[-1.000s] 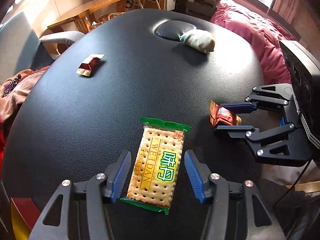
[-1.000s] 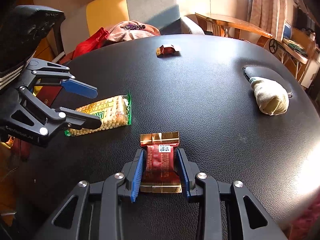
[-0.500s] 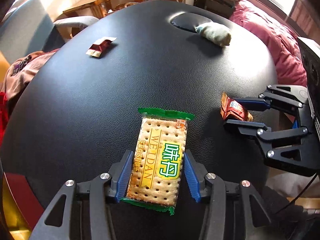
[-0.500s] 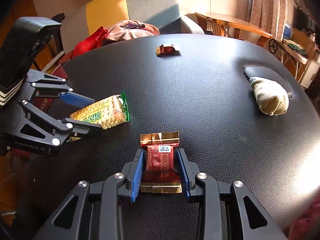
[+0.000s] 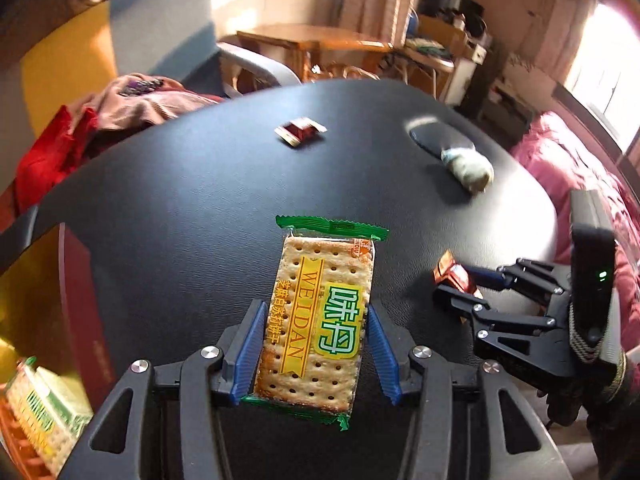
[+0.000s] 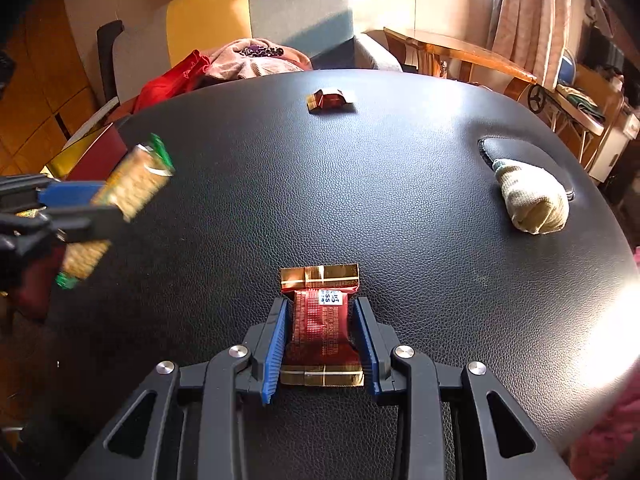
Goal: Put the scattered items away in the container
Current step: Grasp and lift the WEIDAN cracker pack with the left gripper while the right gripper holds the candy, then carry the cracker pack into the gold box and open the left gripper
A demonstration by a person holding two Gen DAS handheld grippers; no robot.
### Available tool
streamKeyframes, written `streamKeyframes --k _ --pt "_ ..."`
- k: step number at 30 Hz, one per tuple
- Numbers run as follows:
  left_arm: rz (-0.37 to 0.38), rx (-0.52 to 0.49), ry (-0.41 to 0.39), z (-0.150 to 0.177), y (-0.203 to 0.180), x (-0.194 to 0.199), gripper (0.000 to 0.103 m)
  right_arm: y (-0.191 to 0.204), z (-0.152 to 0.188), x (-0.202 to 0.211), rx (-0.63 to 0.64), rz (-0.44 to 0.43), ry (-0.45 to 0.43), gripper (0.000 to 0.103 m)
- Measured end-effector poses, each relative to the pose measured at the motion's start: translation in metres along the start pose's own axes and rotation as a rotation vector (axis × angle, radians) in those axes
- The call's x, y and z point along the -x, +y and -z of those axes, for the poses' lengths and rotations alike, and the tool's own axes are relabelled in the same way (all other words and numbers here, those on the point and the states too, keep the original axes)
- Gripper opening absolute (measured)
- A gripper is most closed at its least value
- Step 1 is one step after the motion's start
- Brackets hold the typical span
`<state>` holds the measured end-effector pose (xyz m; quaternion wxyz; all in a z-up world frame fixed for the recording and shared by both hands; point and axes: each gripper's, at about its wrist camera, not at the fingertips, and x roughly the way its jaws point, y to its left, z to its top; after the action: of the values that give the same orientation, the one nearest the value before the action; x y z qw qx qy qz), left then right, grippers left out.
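Observation:
My left gripper is shut on a green-edged cracker packet, held up off the black round table near its left edge. My right gripper is shut on a red and gold chocolate packet low over the table. In the right wrist view the cracker packet and the left gripper are blurred at the far left. A second red chocolate lies at the far side. A red box beside the table holds another cracker packet.
A rolled pale sock lies by a dent in the table at the right. An armchair with red and pink clothes stands behind the table. A pink bed cover is at the right.
My left gripper has closed on the cracker packet, lifted it and swung left toward the red box. My right gripper and its chocolate have stayed in place.

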<state>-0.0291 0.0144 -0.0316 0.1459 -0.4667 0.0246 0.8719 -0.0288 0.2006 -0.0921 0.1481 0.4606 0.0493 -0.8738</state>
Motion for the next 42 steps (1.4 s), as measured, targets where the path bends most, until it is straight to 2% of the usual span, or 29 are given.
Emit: streamKeyframes --k 5,13,21,30,42 --pt "-0.061 0.053 -0.076 0.006 0.016 0.025 0.051 0.003 -0.001 0.0 0.002 0.017 0.004 0.034" --pt "-0.122 0.2 -0.164 0.028 0.058 0.062 0.051 0.006 -0.003 0.0 -0.004 0.038 0.008 0.034" --pt "-0.256 0.322 -0.231 0.057 0.119 0.103 0.051 0.01 -0.005 -0.001 -0.019 0.058 0.009 0.033" --pt "-0.375 0.448 -0.221 0.092 0.183 0.119 0.051 0.013 -0.005 -0.002 -0.013 0.072 0.012 0.033" --pt "-0.458 0.512 -0.17 0.121 0.212 0.108 0.05 0.016 -0.004 -0.002 -0.011 0.087 0.01 0.033"
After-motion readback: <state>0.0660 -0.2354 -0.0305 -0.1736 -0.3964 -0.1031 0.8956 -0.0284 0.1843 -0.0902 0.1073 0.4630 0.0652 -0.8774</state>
